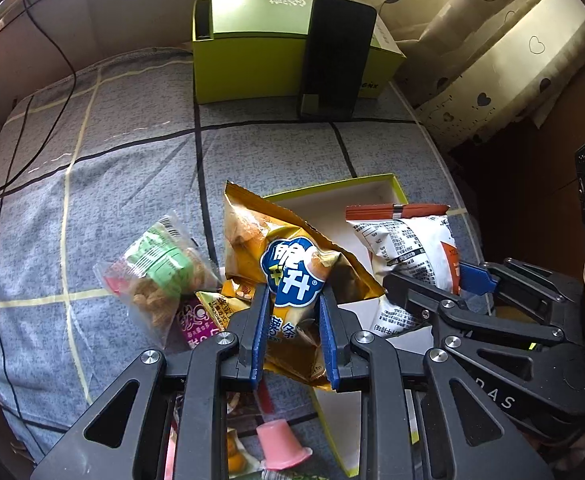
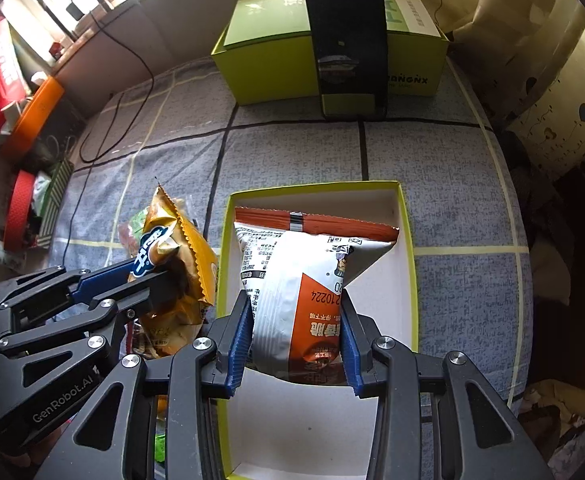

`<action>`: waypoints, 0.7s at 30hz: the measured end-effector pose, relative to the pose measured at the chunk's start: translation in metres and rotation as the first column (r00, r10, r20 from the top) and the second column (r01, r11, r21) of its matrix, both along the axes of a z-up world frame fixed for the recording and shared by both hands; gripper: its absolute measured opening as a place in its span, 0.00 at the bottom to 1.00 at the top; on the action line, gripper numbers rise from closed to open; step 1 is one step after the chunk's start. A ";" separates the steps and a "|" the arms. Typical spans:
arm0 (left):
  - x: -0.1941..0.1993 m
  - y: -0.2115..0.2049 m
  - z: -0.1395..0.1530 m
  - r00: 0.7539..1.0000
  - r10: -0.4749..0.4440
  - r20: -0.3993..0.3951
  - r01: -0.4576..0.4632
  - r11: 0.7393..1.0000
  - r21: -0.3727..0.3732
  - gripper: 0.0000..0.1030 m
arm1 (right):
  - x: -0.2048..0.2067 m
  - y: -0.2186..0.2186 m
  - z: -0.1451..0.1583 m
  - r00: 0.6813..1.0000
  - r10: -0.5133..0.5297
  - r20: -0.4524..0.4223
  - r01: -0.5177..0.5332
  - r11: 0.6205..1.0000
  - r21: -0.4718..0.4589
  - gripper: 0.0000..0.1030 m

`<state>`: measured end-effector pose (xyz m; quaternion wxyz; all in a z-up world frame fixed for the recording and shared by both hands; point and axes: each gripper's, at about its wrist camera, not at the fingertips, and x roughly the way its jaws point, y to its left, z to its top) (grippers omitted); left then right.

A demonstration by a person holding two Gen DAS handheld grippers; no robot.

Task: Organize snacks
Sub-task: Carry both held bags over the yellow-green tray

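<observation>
Right wrist view: right gripper pinches white-and-orange foil snack pouch, hung over shallow yellow-green cardboard tray, likely for drop-in. Left gripper clamped narrow on crinkled gold chip bag beside tray edge, other snacks loose on grey checked cloth.

Left wrist camera sits behind the left gripper, looks steeply down along its fingers, close over the grey checked cloth, with the right gripper at the right edge. Right wrist camera sits likewise behind the right gripper, facing steeply down, close above the open white-lined box, with the left gripper at its left. Both views share that box, the yellow chip bag, the white-and-orange packet, and the far green carton with the dark phone leaning on it.
</observation>
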<state>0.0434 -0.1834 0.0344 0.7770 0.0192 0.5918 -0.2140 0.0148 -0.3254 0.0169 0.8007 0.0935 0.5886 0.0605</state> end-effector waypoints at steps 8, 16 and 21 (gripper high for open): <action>0.016 -0.021 -0.014 0.998 -0.046 -0.032 0.045 0.999 -0.023 0.24 | 0.012 -0.017 -0.022 0.999 -0.019 -0.050 0.020 1.000 0.013 0.36; 0.030 -0.031 -0.018 0.997 -0.064 -0.031 0.062 0.996 -0.058 0.24 | 0.023 -0.027 -0.032 0.997 -0.029 -0.070 0.028 1.000 -0.004 0.37; 0.033 -0.034 -0.021 0.998 -0.057 -0.033 0.055 0.997 -0.058 0.26 | 0.029 -0.030 -0.036 0.996 -0.031 -0.079 0.030 0.999 -0.013 0.38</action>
